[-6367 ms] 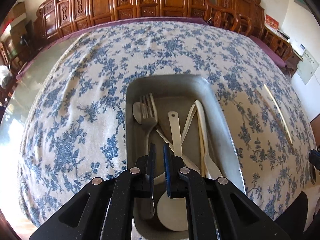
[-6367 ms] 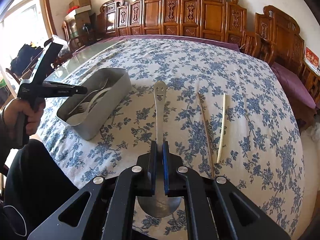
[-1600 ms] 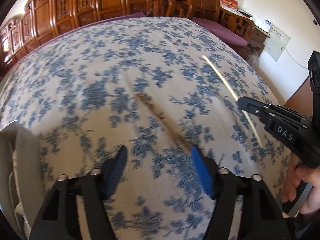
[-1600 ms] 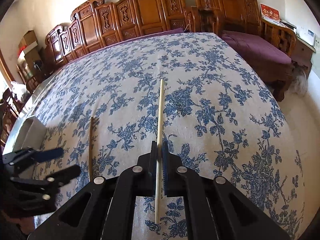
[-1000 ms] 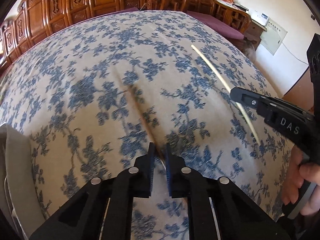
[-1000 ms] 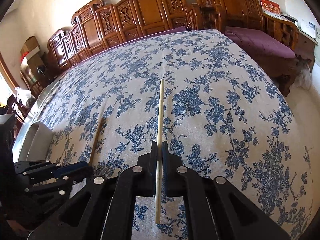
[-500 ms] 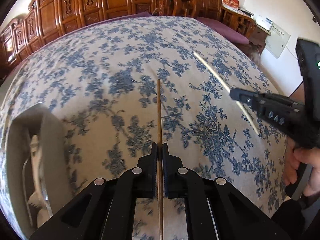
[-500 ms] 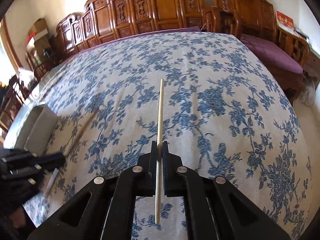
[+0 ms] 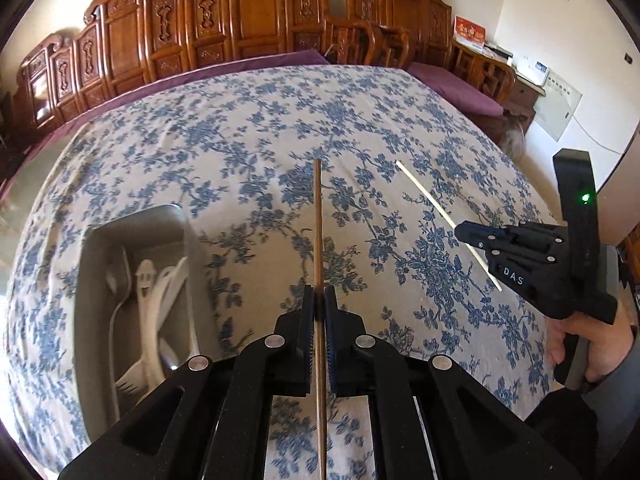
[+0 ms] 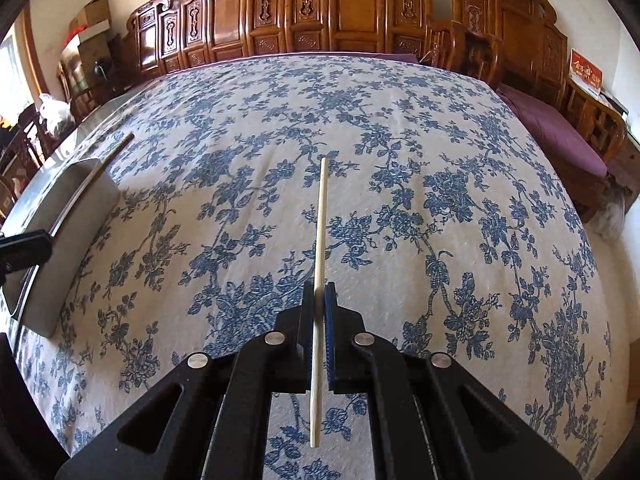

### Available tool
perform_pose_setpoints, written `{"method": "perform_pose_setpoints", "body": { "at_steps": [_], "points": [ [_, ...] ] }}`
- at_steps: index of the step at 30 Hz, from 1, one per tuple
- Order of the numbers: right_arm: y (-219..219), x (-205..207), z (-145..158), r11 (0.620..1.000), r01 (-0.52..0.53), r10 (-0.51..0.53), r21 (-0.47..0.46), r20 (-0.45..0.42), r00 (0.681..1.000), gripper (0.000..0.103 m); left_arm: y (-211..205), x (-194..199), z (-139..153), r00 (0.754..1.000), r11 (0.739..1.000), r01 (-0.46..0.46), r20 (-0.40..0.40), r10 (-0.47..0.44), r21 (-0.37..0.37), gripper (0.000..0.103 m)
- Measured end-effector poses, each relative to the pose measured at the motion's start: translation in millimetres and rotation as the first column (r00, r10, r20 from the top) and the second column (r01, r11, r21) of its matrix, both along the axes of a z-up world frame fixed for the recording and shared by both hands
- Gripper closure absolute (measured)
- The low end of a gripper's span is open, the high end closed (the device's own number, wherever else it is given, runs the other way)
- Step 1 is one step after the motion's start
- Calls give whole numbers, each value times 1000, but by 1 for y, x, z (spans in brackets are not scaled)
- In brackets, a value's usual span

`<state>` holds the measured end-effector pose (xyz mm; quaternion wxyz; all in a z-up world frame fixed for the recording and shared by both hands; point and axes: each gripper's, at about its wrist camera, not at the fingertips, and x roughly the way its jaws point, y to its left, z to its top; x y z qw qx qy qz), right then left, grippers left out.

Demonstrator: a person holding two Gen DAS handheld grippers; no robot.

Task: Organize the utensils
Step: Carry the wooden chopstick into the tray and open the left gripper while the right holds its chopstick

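My left gripper (image 9: 319, 300) is shut on a dark brown chopstick (image 9: 317, 224), held off the cloth and pointing away from me. To its left lies the metal tray (image 9: 132, 220) with a fork, spoons and a smiley-handled utensil (image 9: 145, 280) inside. My right gripper (image 10: 319, 296) is shut on a pale chopstick (image 10: 320, 220), also lifted above the cloth. In the left wrist view the right gripper (image 9: 460, 230) appears at the right, a hand around its handle, with the pale chopstick (image 9: 424, 194) sticking out. In the right wrist view the brown chopstick (image 10: 112, 154) shows over the tray (image 10: 72, 216).
A blue-flowered tablecloth (image 10: 440, 200) covers the whole table. Carved wooden chairs (image 10: 320, 8) line the far side, and benches with purple cushions (image 10: 552, 124) stand along the right edge. Boxes (image 10: 90, 20) are stacked in the far left corner.
My left gripper shut on the brown chopstick, lifted it off the cloth and carried it left toward the tray. The right gripper, still gripping the pale chopstick, drifted left as well.
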<state>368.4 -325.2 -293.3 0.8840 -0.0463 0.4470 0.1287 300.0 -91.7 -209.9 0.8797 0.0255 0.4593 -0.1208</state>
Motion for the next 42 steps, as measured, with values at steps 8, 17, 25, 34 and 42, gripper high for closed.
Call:
{"method": "perform_pose_setpoints", "body": {
  "at_steps": [8, 17, 25, 34, 42],
  "points": [
    [24, -11, 14, 998, -56, 56, 15, 33, 998, 97, 17, -12, 15, 999, 1000, -17, 28, 17, -7, 99],
    [57, -26, 33, 991, -132, 130, 28, 79, 988, 97, 36, -20, 26, 998, 999, -33, 47, 33, -15, 99],
    [80, -38, 46, 982, -181, 175, 60, 100, 979, 97, 58, -21, 34, 996, 998, -60, 61, 62, -32, 99],
    [108, -54, 52, 967, -247, 238, 63, 115, 964, 97, 95, -13, 36, 990, 992, -124, 67, 125, -22, 99],
    [123, -60, 51, 957, -286, 279, 48, 116, 953, 97, 121, 2, 15, 988, 988, -150, 33, 149, 29, 99]
  ]
}}
